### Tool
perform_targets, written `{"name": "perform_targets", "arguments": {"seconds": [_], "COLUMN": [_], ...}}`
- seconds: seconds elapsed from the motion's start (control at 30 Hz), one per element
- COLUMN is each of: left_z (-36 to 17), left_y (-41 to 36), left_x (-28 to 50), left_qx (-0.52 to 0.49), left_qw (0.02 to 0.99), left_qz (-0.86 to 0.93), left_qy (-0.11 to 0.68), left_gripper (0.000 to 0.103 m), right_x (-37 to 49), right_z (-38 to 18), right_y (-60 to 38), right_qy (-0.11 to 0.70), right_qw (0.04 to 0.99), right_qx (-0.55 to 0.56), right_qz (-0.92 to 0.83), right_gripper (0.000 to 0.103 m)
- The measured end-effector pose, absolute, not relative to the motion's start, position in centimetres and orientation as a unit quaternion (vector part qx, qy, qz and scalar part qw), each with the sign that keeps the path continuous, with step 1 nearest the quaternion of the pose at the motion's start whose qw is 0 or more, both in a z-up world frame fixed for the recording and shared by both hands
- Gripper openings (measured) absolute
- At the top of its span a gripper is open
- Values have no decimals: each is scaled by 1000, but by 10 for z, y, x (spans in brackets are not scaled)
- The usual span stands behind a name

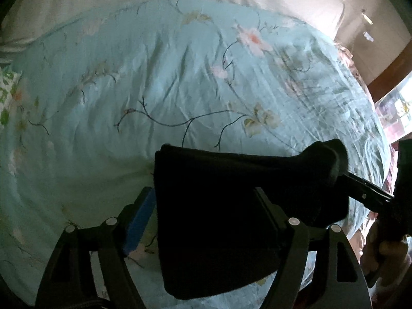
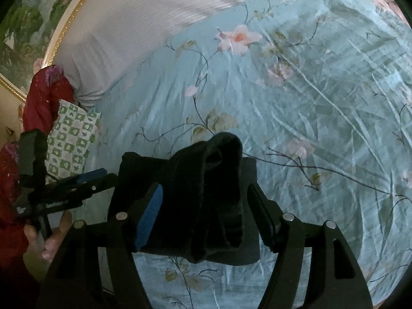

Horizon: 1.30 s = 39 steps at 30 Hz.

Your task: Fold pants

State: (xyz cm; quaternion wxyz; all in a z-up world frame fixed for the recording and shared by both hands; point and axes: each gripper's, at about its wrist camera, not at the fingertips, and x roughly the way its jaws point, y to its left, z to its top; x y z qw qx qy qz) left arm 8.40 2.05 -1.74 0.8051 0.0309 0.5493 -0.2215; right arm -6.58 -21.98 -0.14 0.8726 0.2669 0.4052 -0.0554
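Observation:
The black pants (image 1: 231, 206) are folded into a compact bundle held above a light blue floral bedspread (image 1: 128, 90). My left gripper (image 1: 206, 213) has its jaws around the bundle's left edge; the blue pad of its left finger stands a little off the cloth. My right gripper (image 2: 206, 206) is shut on a bunched end of the pants (image 2: 206, 193). In the left wrist view the right gripper (image 1: 342, 172) pinches the bundle's upper right corner. In the right wrist view the left gripper (image 2: 103, 177) meets the bundle's left side.
A white striped pillow (image 2: 128, 31) lies at the head of the bed. A green and white checked cushion (image 2: 72, 139) and a red cloth (image 2: 46, 95) sit at the left edge. A gold-framed picture (image 2: 25, 25) hangs behind. A beige wall (image 1: 322, 5) and a window (image 1: 396, 103) are on the right.

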Motion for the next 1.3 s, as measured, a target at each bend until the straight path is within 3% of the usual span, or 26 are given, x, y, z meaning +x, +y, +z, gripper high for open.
{"name": "perform_targets", "arguments": {"seconds": [0.3, 0.4, 0.47, 0.57, 0.6, 0.7, 0.8, 1.1, 1.3], "left_z": [-51, -56, -55, -43, -39, -34, -43, -62, -53], "left_y": [20, 22, 26, 38, 40, 51, 56, 44, 47], "left_x": [104, 105, 104, 101, 100, 98, 101, 107, 104], "left_qx": [1, -6, -11, -36, -41, -59, -78, -54, -35], "left_qw": [778, 787, 791, 792, 794, 796, 791, 799, 804], "left_qz": [-219, -207, -202, -215, -218, -224, -221, -206, -189], "left_qy": [588, 581, 578, 570, 566, 559, 564, 562, 563], "left_gripper": [77, 56, 35, 26, 25, 25, 25, 30, 49], "right_x": [-64, -59, -58, -61, -63, -70, -68, -62, -67], "right_z": [-16, -19, -18, -5, 3, 27, 28, -29, -21], "right_y": [-221, -212, -209, -206, -205, -200, -200, -204, -211], "right_qy": [409, 420, 423, 418, 414, 388, 401, 452, 438], "right_qw": [860, 862, 863, 869, 870, 883, 884, 874, 877], "right_qx": [301, 283, 274, 265, 268, 263, 240, 167, 163], "right_qz": [-44, -37, -31, -15, -5, 25, 17, -69, -109], "right_gripper": [68, 55, 47, 29, 22, 14, 12, 16, 24]}}
